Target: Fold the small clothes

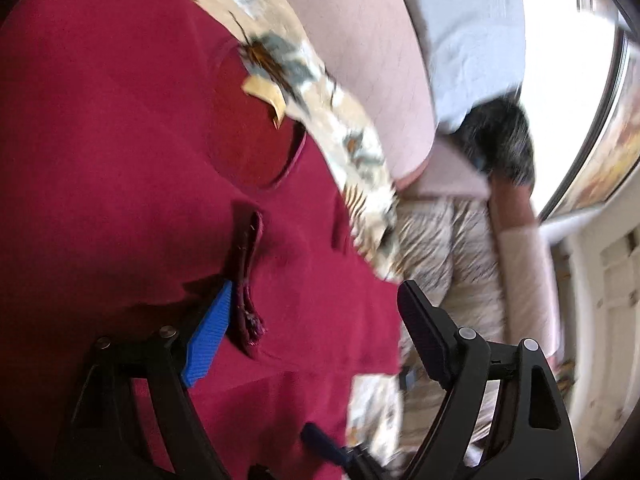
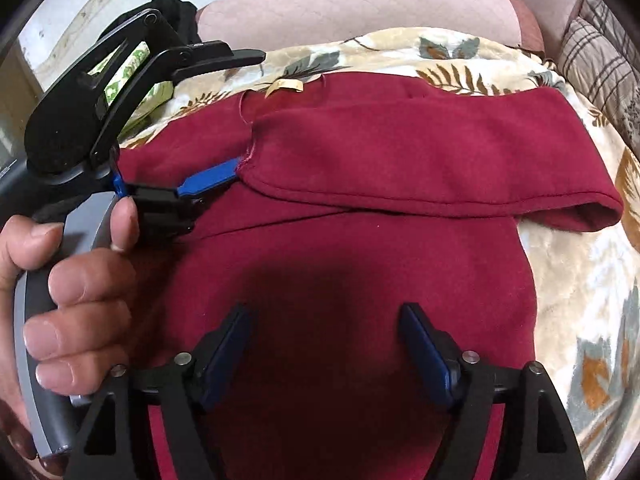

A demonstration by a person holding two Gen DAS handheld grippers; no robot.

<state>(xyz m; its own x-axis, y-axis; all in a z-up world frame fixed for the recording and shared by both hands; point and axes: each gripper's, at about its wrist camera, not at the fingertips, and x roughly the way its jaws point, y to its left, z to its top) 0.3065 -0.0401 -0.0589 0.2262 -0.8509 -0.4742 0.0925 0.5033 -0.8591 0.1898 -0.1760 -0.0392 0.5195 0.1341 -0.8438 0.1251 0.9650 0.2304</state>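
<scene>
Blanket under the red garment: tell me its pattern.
Cream blanket with leaf print, clearest in the right wrist view.

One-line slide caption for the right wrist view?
Right gripper open above a dark red garment on a leaf-print blanket; left gripper open at its folded sleeve.

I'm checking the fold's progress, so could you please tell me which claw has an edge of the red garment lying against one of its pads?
The left claw: the folded sleeve of the red garment lies against its blue pad. The right claw is open above flat cloth.
</scene>
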